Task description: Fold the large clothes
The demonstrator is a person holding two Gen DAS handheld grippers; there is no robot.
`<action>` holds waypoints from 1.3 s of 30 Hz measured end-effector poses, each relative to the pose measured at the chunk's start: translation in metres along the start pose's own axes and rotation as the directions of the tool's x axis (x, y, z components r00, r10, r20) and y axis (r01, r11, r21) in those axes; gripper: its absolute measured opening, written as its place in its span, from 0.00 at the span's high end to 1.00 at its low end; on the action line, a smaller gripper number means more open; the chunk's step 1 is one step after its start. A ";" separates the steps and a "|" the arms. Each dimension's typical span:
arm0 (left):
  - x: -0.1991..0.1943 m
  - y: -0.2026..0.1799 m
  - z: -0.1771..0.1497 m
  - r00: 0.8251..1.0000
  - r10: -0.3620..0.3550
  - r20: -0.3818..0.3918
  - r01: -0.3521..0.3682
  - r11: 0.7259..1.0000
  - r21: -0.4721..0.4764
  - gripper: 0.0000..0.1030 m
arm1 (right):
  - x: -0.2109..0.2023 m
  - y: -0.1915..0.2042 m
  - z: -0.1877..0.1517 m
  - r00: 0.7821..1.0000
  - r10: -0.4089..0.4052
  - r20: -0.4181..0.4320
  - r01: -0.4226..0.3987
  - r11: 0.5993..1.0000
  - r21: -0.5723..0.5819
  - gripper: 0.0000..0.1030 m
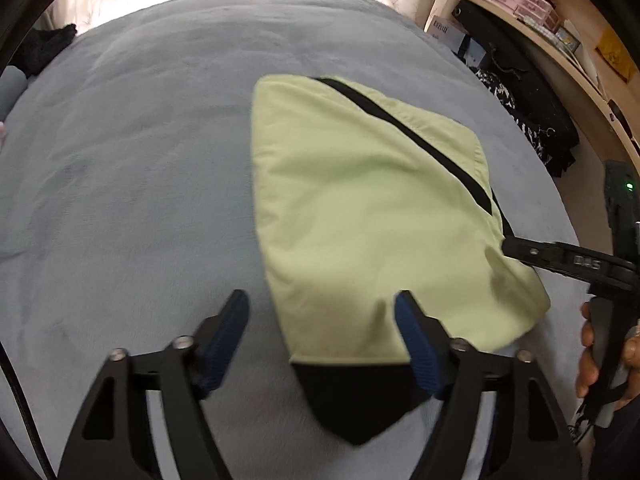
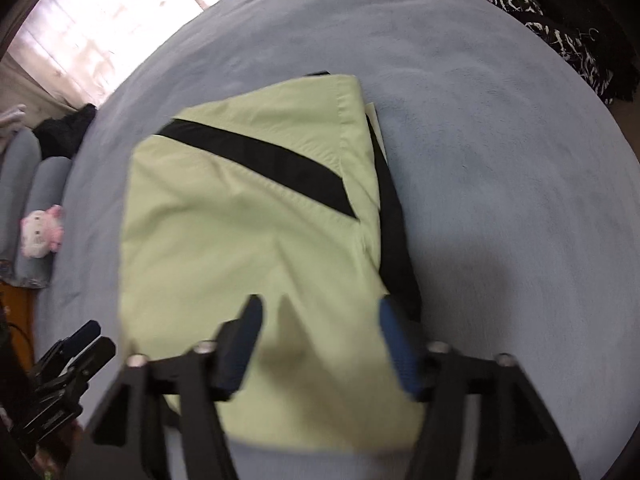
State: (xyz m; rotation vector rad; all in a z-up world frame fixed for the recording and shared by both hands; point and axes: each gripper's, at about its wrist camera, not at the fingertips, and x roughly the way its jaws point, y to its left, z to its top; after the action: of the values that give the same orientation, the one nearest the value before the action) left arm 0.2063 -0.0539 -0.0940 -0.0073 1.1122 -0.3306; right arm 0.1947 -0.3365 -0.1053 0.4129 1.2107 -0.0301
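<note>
While both grippers' jaws gape empty above it, one folded green garment (image 1: 360, 208) lies lengthwise away from them on the bed (image 1: 140, 160).

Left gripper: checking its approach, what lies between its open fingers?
In the left wrist view, the left gripper straddles the folded green garment on the bedspread.

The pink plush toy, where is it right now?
In the right wrist view, the pink plush toy sits at the far left, at the edge of the blue bedspread beside the pillows, left of the green garment.
</note>
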 end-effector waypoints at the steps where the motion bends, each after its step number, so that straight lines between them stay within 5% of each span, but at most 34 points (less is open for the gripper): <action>1: -0.006 0.001 -0.003 1.000 -0.002 0.005 0.002 1.000 -0.002 0.22 | -0.009 -0.001 -0.005 1.000 0.007 0.003 -0.007 1.000 0.006 0.36; 5: -0.023 0.009 -0.015 0.999 -0.043 -0.003 0.042 0.999 -0.030 0.22 | -0.028 -0.013 -0.021 0.997 0.072 -0.022 -0.070 0.995 0.070 0.35; 8: -0.033 0.015 -0.023 0.997 -0.070 -0.009 0.070 0.996 -0.049 0.22 | -0.039 -0.020 -0.032 0.995 0.098 -0.036 -0.094 0.991 0.096 0.18; 12: -0.047 0.021 -0.030 0.996 -0.089 0.026 0.091 0.994 -0.065 0.22 | -0.052 -0.026 -0.045 0.990 0.138 -0.013 -0.136 0.985 0.108 0.16; 16: -0.052 0.033 -0.029 0.988 -0.140 0.069 0.147 0.981 -0.125 0.21 | -0.072 -0.020 -0.043 0.985 0.155 0.070 -0.158 0.987 0.031 0.14; 20: -0.040 0.044 -0.020 0.975 -0.217 0.043 0.221 0.959 -0.178 0.21 | -0.085 -0.013 -0.035 0.962 0.229 0.150 -0.221 0.973 -0.071 0.00; 23: -0.025 0.045 -0.014 0.981 -0.196 0.004 0.195 0.968 -0.160 0.21 | -0.087 -0.004 -0.029 0.967 0.166 0.194 -0.126 0.971 -0.202 0.00; 25: -0.012 0.047 -0.010 0.978 -0.206 -0.016 0.201 0.967 -0.160 0.21 | -0.078 0.005 -0.024 0.977 0.021 0.214 0.042 0.957 -0.287 0.00; 28: 0.008 0.050 -0.006 0.975 -0.220 -0.038 0.210 0.962 -0.172 0.21 | -0.062 0.006 -0.017 0.974 -0.082 0.211 0.153 0.925 -0.349 0.00; 32: 0.034 0.053 0.001 0.971 -0.234 -0.057 0.220 0.958 -0.183 0.21 | -0.040 0.002 -0.008 0.981 -0.086 0.171 0.149 0.904 -0.402 0.00; 39: 0.069 0.051 0.006 0.962 -0.262 -0.078 0.242 0.949 -0.204 0.21 | 0.003 -0.028 0.014 0.999 0.036 0.011 -0.031 0.950 -0.309 0.00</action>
State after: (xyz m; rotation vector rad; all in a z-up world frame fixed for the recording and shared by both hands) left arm 0.2522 -0.0245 -0.1603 -0.3101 1.2463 -0.4543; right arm 0.2017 -0.3660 -0.1121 0.1576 1.1687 0.1838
